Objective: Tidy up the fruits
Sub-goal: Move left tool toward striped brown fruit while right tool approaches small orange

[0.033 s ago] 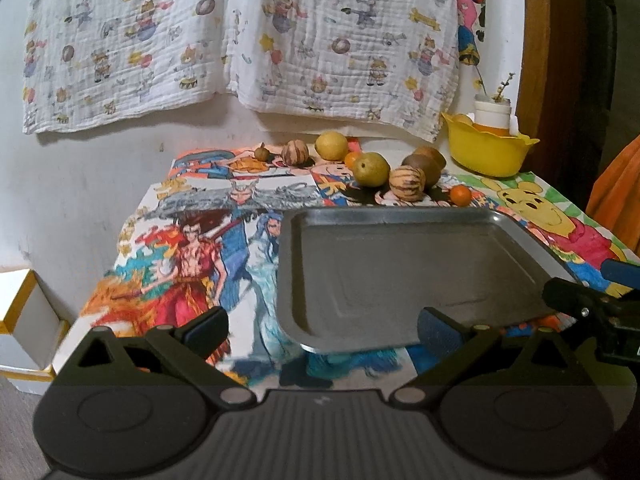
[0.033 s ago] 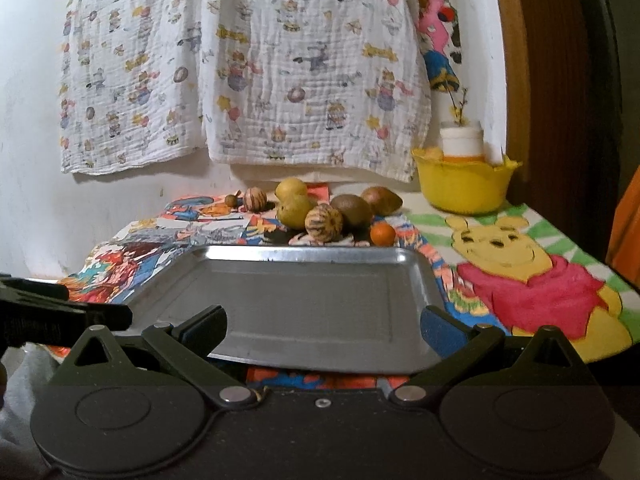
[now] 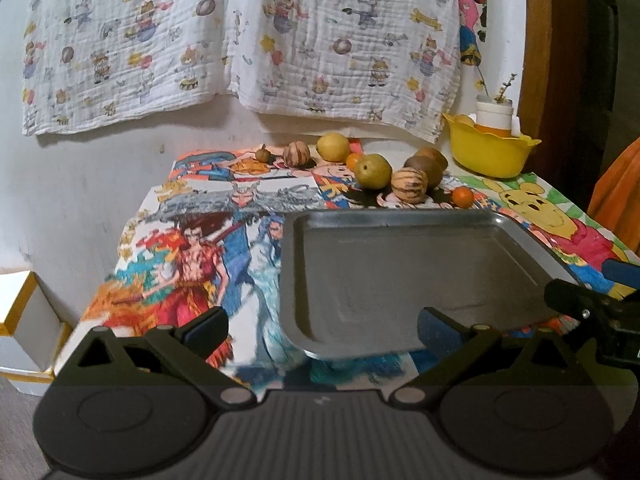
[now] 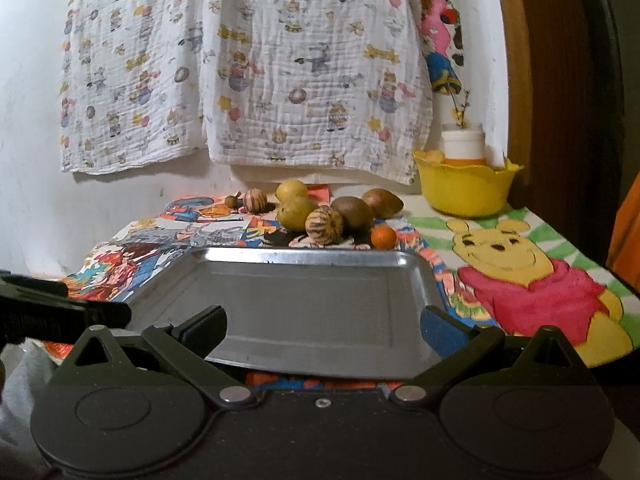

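Both grippers, left (image 3: 322, 330) and right (image 4: 324, 326), hang spread wide and empty at the near edge of the tray (image 4: 304, 256), likely readying a first pick. The tray lies bare, seemingly set as the destination. The fruits (image 4: 324, 225) cluster just beyond its far rim, none yet moved.

Table (image 3: 208, 216) w/ cartoon cloth: tray (image 3: 400, 280), fruits (image 3: 374, 170), yellow bowl (image 3: 486, 158).

White plaster wall (image 3: 120, 168) behind; printed muslin cloth (image 3: 240, 40) hanging at 12 o'clock. Table covered in cartoon-print cloth (image 4: 520, 280). Wooden frame (image 3: 540, 60) at 2 o'clock; white yellow-edged box (image 3: 24, 320) at 8 o'clock. Dim lighting.
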`<state>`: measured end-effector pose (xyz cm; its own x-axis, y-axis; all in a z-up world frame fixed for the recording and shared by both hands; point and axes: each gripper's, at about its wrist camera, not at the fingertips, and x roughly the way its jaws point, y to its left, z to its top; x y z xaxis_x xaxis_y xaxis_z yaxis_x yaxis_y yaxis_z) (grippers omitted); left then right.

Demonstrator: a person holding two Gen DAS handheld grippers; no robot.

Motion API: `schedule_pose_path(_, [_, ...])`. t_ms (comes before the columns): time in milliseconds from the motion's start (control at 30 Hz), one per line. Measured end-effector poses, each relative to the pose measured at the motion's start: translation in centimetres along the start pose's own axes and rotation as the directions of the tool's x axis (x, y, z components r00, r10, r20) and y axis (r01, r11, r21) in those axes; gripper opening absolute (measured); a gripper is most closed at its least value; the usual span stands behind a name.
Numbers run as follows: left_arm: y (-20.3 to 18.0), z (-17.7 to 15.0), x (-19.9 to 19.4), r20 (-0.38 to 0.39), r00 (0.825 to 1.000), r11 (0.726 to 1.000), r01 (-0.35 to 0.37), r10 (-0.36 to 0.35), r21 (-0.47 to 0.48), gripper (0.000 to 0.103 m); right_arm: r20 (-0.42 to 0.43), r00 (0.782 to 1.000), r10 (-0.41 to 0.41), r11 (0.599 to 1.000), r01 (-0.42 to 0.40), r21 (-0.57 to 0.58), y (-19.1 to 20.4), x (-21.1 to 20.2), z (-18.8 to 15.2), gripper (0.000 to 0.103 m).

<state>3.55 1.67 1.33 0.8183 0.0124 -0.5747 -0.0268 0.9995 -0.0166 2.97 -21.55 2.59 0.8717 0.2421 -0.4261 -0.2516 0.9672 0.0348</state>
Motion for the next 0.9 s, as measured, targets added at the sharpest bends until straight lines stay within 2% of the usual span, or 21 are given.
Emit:
schedule_pose_path(200, [0.9,2.7,1.7,-0.018,0.999,0.999,-0.045,0.045,0.006,0.103,-0.027,1.000,0.005,1.000,-0.005,-0.012,0.0,2.6,1.4,0.103])
schedule_pose_path(400, [1.8,5.8,4.3,-0.062,0.997,0.999,-0.052,0.052,-0.002,0.103,-0.057,0.998,0.029,0.999,-0.031,-0.029,-0.3,5.9,2.8,0.103])
schedule_pose_path(633, [1.5,9.0,8.2,-0.089,0.996,1.000,0.001,-0.002,-0.003,0.103,-0.073,0.997,0.006,0.996,-0.012,-0.087,-1.5,9.0,4.6,0.103])
schedule_pose_path(900, [-0.5,11.6,12.2,-0.103,0.989,0.994,0.107,-0.104,0.024,0.103,-0.112,0.989,-0.100,0.985,0.083,-0.152,-3.9,12.0,6.6,0.102])
